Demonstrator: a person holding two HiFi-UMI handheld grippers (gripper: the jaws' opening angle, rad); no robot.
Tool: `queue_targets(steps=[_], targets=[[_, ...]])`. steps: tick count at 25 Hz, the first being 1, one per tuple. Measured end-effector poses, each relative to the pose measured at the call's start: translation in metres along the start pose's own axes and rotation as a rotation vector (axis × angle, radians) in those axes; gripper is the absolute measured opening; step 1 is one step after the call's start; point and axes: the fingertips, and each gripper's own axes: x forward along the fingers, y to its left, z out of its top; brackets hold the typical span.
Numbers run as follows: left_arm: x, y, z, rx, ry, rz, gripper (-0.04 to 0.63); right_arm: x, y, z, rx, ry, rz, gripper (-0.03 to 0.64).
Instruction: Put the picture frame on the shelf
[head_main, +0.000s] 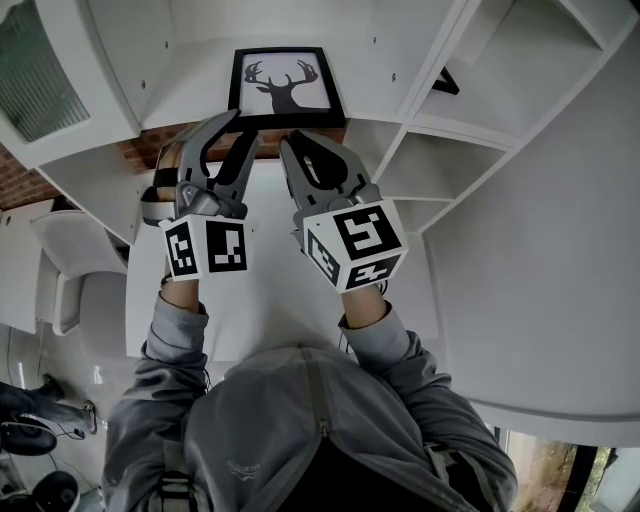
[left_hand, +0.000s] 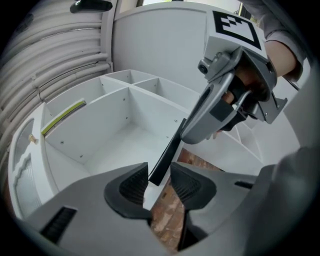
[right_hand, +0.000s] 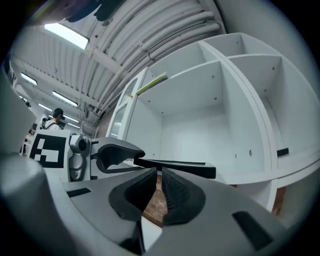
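Observation:
The black picture frame (head_main: 285, 88) with a deer silhouette stands tilted in a white shelf compartment (head_main: 190, 60), picture facing me. My left gripper (head_main: 243, 126) is at the frame's lower left corner. In the left gripper view the frame's thin edge (left_hand: 167, 152) runs down between the open pads (left_hand: 131, 186), with a gap beside it. My right gripper (head_main: 292, 142) points at the frame's bottom edge. Its jaws stand almost together, nothing between them, and the frame (right_hand: 185, 167) lies crosswise just past the tips (right_hand: 159, 172). The left gripper (right_hand: 107, 152) brackets the frame's far end there.
The white shelf unit has several open compartments; one on the right holds a small black object (head_main: 445, 82). A brick strip (head_main: 140, 150) shows below the shelf. A white table (head_main: 270, 300) lies under my arms, a white chair (head_main: 70, 270) to the left. A yellow-green strip (left_hand: 62, 117) lies on one shelf board.

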Motion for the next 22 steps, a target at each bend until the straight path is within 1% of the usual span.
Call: queue_targets(steps=[3, 6, 8, 10, 11, 12, 13, 16, 18, 22], targets=[[0.005, 0.003, -0.007, -0.026, 0.012, -0.009, 0.144, 0.007, 0.000, 0.002, -0.048, -0.006, -0.021, 0.044], [0.003, 0.005, -0.006, -0.089, -0.009, -0.016, 0.155, 0.015, -0.002, 0.003, -0.063, -0.011, -0.032, 0.043], [-0.004, 0.005, 0.001, -0.164, -0.044, -0.016, 0.161, 0.018, -0.005, 0.003, -0.068, -0.016, -0.039, 0.040], [-0.012, 0.006, 0.010, -0.256, -0.089, -0.012, 0.160, 0.019, -0.007, 0.002, -0.072, -0.021, -0.046, 0.040], [-0.014, 0.007, 0.014, -0.300, -0.109, -0.011, 0.146, 0.020, -0.008, 0.001, -0.073, -0.024, -0.049, 0.040], [-0.014, 0.006, 0.016, -0.343, -0.122, -0.014, 0.074, 0.022, -0.010, 0.001, -0.075, -0.026, -0.052, 0.040], [-0.010, 0.005, 0.016, -0.387, -0.127, -0.021, 0.030, 0.023, -0.011, 0.000, -0.077, -0.028, -0.055, 0.040], [0.006, -0.001, 0.010, -0.512, -0.128, -0.042, 0.009, 0.029, -0.015, -0.004, -0.081, -0.030, -0.067, 0.040], [0.015, -0.004, 0.005, -0.583, -0.123, -0.050, 0.008, 0.032, -0.018, -0.006, -0.079, -0.032, -0.077, 0.040], [0.025, -0.003, -0.003, -0.662, -0.116, -0.040, 0.008, 0.037, -0.021, -0.010, -0.075, -0.029, -0.081, 0.040]])
